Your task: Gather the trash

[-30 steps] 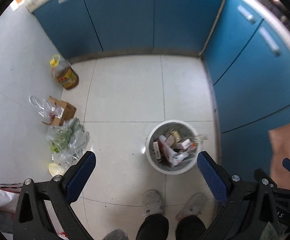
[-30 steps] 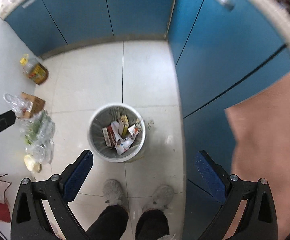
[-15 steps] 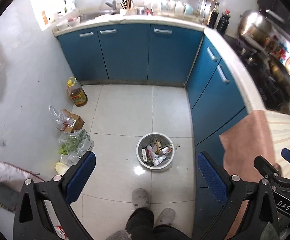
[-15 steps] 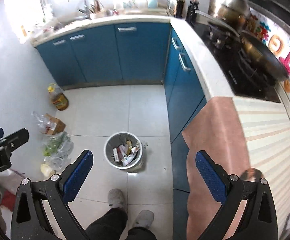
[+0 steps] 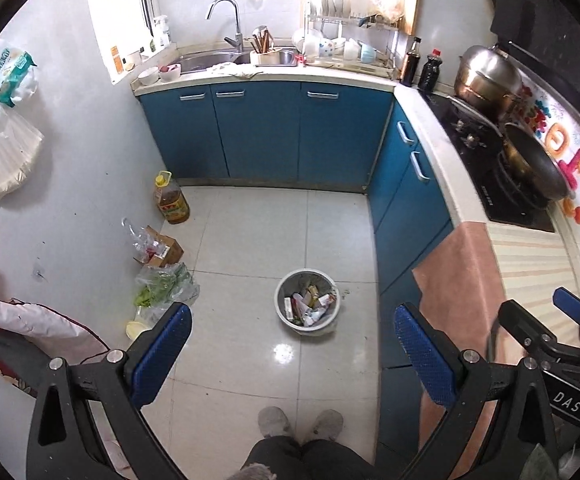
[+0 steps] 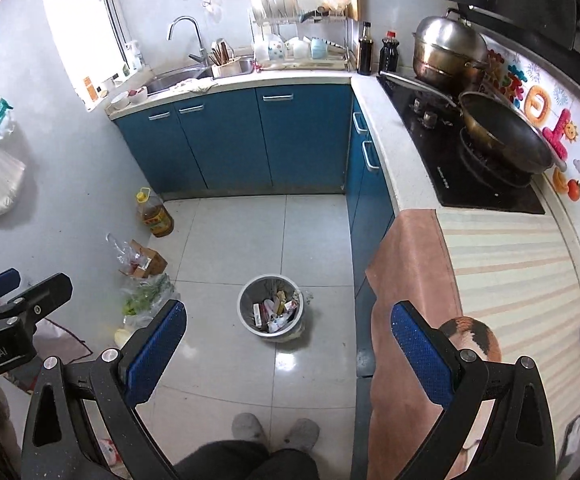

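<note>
A round grey trash bin [image 5: 306, 304] stands on the tiled kitchen floor, holding several wrappers and cartons; it also shows in the right wrist view [image 6: 270, 308]. My left gripper [image 5: 292, 350] is open and empty, high above the bin. My right gripper [image 6: 287, 346] is open and empty, also high above the bin. The right gripper's side shows at the right edge of the left wrist view [image 5: 550, 340], and the left gripper's side at the left edge of the right wrist view [image 6: 13, 308].
Blue cabinets [image 5: 265, 132] line the back and right. A cloth-covered counter [image 6: 502, 280] with a dark round object [image 6: 472, 334] is on the right. An oil bottle [image 5: 171, 200], a cardboard box [image 5: 161, 248] and bagged greens [image 5: 165, 286] lie by the left wall. The person's slippers [image 5: 300, 422] stand below.
Both grippers have risen far above the floor. The bin looks much smaller, and the sink, stove and counter have come into view. Both stay open.
</note>
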A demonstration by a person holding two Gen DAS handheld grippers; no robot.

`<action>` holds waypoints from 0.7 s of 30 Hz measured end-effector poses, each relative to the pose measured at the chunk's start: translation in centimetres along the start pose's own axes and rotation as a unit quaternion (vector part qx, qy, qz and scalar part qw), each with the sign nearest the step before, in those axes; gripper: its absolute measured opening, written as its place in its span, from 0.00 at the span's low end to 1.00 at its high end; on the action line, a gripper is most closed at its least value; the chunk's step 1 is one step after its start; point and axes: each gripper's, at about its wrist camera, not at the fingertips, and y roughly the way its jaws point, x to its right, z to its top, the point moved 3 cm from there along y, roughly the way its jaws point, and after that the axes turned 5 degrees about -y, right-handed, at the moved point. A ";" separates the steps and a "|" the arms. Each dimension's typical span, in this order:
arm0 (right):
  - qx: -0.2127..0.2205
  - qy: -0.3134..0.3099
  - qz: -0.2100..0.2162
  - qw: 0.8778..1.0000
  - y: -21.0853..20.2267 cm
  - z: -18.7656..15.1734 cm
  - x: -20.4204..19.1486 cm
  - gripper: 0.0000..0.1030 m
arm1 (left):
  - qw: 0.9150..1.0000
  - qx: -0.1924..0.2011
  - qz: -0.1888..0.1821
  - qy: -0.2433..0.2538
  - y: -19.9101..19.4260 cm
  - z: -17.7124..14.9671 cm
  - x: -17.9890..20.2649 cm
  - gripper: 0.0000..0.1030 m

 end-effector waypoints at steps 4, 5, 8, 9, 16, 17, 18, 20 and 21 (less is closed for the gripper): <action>0.008 0.004 0.008 1.000 -2.7 0.5 -0.7 1.00 | 1.000 -0.004 -0.020 0.007 -2.0 0.1 0.2 1.00; 0.009 0.006 0.012 1.000 -3.2 0.7 -0.8 1.00 | 1.000 -0.006 -0.027 0.005 -2.5 0.2 0.0 1.00; 0.013 0.008 0.029 0.999 -5.2 1.2 -1.3 1.00 | 0.999 -0.010 -0.045 -0.002 -4.1 0.4 -0.3 1.00; 0.014 0.008 0.032 0.999 -5.6 1.3 -1.4 1.00 | 0.999 -0.011 -0.051 -0.005 -4.6 0.5 -0.6 1.00; 0.006 0.008 0.055 0.998 -7.7 1.5 -2.2 1.00 | 0.998 -0.010 -0.061 -0.009 -6.5 0.1 -1.9 1.00; 0.001 0.008 0.058 0.998 -7.7 1.4 -2.4 1.00 | 0.998 -0.012 -0.062 -0.010 -6.5 0.1 -2.0 1.00; -0.002 0.006 0.061 0.998 -7.7 1.4 -2.4 1.00 | 0.998 -0.014 -0.063 -0.009 -6.6 0.0 -2.2 1.00; -0.010 0.004 0.068 0.998 -7.7 1.2 -2.6 1.00 | 0.998 -0.016 -0.064 -0.010 -6.6 -0.1 -2.4 1.00; -0.013 0.002 0.068 0.998 -7.6 1.1 -2.7 1.00 | 0.998 -0.017 -0.065 -0.011 -6.5 -0.2 -2.5 1.00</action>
